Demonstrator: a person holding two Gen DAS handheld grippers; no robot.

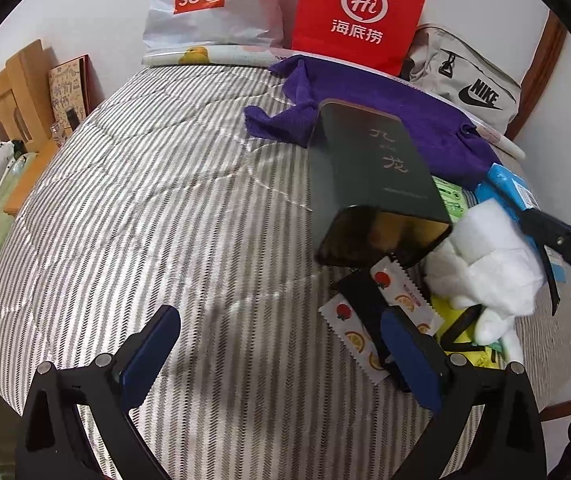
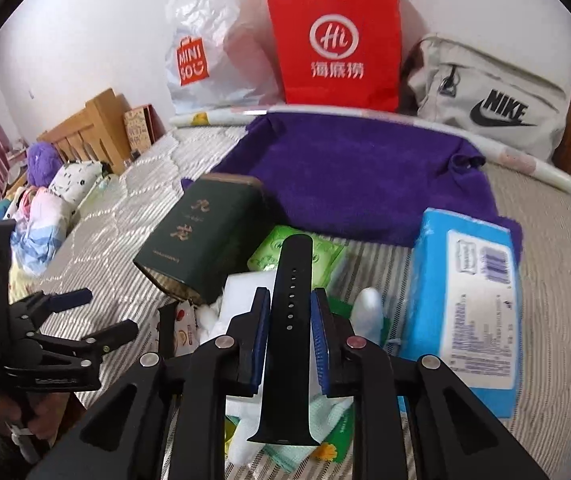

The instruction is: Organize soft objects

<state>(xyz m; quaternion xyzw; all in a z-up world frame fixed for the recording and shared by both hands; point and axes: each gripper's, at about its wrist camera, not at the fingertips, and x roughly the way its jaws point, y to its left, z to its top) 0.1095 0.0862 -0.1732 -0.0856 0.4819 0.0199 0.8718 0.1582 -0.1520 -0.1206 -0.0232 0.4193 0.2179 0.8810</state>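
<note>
Right gripper (image 2: 287, 312) clamped on a black rubber watch strap with a row of holes (image 2: 291, 320), blue pads pinching its edges, strap running lengthwise between the fingers and sticking out far past the tips; likely gripped mid-length so it won't flop. Just beyond and under it is the clutter pile on the grey-and-white striped bed quilt (image 2: 545, 264): white foam blocks and wadding (image 1: 485, 256), green sachet packs (image 2: 297, 252), fruit-print snack sachets (image 1: 349, 332), dark green rectangular tin (image 2: 205, 236) tipped on its side with open mouth toward the near left, probably the container things go into or came out of. Right of the strap, a blue wet-wipe pack (image 2: 465, 308). Farther off a purple towel (image 2: 345, 176) is spread flat, then a red paper bag (image 2: 337, 40), a white plastic bag (image 2: 213, 52) and a grey fabric pouch (image 2: 485, 92) against the wall. Left gripper (image 1: 277, 356) spread wide, holding nothing, hovering over bare quilt at the near left of the pile, seemingly on standby.
</note>
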